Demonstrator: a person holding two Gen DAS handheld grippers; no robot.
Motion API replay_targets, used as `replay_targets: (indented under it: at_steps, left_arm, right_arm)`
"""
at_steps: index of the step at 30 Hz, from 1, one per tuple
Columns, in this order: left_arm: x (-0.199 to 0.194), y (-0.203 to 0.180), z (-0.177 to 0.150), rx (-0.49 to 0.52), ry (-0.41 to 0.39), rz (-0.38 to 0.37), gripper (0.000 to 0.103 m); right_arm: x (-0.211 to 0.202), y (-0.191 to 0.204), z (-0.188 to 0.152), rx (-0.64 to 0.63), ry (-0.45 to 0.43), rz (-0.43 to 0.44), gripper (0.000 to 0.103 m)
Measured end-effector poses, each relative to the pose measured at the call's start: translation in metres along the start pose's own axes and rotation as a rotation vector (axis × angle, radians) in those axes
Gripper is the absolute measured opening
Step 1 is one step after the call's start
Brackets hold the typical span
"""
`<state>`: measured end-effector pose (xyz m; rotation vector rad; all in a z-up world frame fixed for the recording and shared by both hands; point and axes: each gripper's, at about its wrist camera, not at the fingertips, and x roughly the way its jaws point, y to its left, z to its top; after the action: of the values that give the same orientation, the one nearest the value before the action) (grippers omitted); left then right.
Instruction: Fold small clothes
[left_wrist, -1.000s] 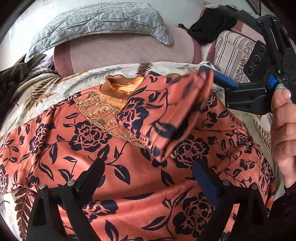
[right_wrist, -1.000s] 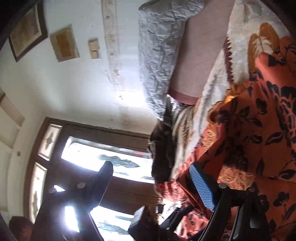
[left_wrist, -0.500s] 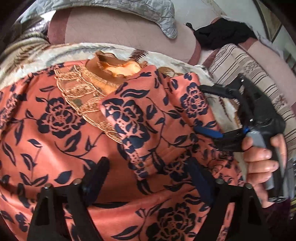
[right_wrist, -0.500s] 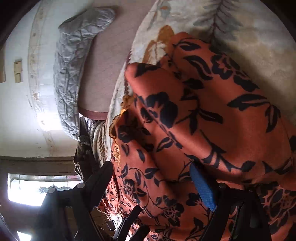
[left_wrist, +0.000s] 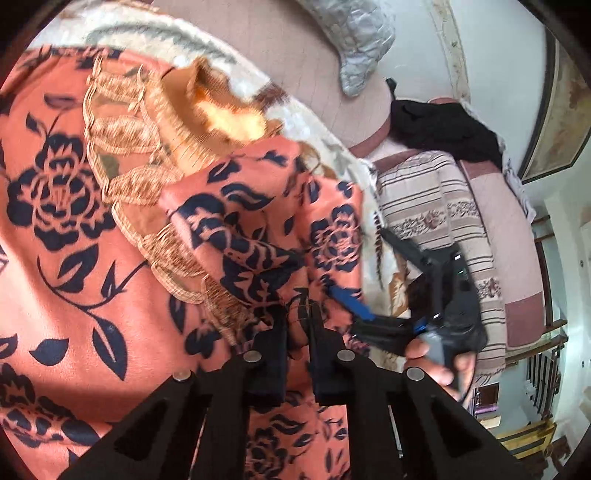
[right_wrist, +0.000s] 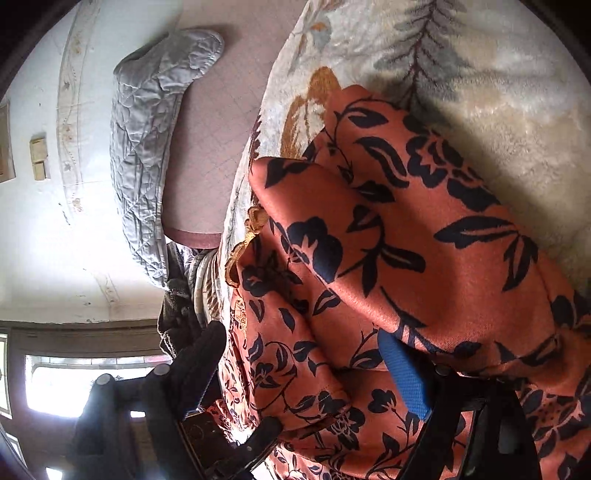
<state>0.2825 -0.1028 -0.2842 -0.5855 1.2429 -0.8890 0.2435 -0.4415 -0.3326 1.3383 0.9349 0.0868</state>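
Note:
An orange top (left_wrist: 74, 280) with a dark navy flower print and a gold embroidered collar (left_wrist: 192, 122) lies spread on a cream blanket. One sleeve (left_wrist: 258, 221) is folded across its front. My left gripper (left_wrist: 297, 332) is shut, and a pinch of the printed fabric at the sleeve's near end sits between its black fingers. In the left wrist view my right gripper (left_wrist: 373, 273) stands at the top's right edge, held by a hand (left_wrist: 436, 358). In its own view the right gripper (right_wrist: 301, 369) is open over the folded sleeve (right_wrist: 369, 240), with its blue pad (right_wrist: 402, 376) beside the cloth.
The cream leaf-patterned blanket (right_wrist: 498, 74) covers the seat. Behind it are a pinkish cushion (left_wrist: 303, 55), a grey quilted pillow (right_wrist: 147, 129), a striped cushion (left_wrist: 436, 206) and a black cloth (left_wrist: 443, 129). A bright window (right_wrist: 74, 387) is off to one side.
The sleeve that hung in the air at my right gripper now lies folded on the top's front. My left jaws have closed on the fabric. Both views have rolled.

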Motion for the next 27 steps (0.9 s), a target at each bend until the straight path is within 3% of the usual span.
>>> replay_targets:
  at_steps: [8, 12, 15, 16, 19, 23, 27]
  left_arm:
    - [-0.078, -0.072, 0.019, 0.052, -0.182, -0.094, 0.009]
    - [-0.146, -0.063, 0.024, -0.045, -0.380, -0.121, 0.010]
    - [-0.180, -0.009, 0.030, -0.274, -0.518, -0.024, 0.014]
    - [-0.186, 0.015, 0.028, -0.363, -0.531, 0.021, 0.019]
    - [-0.195, 0.075, 0.009, -0.541, -0.517, 0.156, 0.019]
    - [-0.195, 0.115, -0.024, -0.591, -0.506, 0.210, 0.019]
    - [-0.189, 0.114, -0.023, -0.521, -0.502, 0.295, 0.019]
  right_arm:
    - [-0.004, 0.001, -0.002, 0.002, 0.006, 0.033, 0.087]
    - [-0.002, 0.003, -0.007, 0.001, 0.023, 0.043, 0.087]
    - [0.000, 0.004, -0.011, -0.003, 0.034, 0.044, 0.087]
    - [-0.001, 0.006, -0.012, -0.007, 0.036, 0.043, 0.087]
    - [-0.002, 0.010, -0.013, -0.034, 0.029, 0.018, 0.087]
    - [0.000, 0.014, -0.014, -0.060, 0.023, -0.007, 0.087]
    - [0.010, 0.016, -0.016, -0.059, 0.031, -0.035, 0.087]
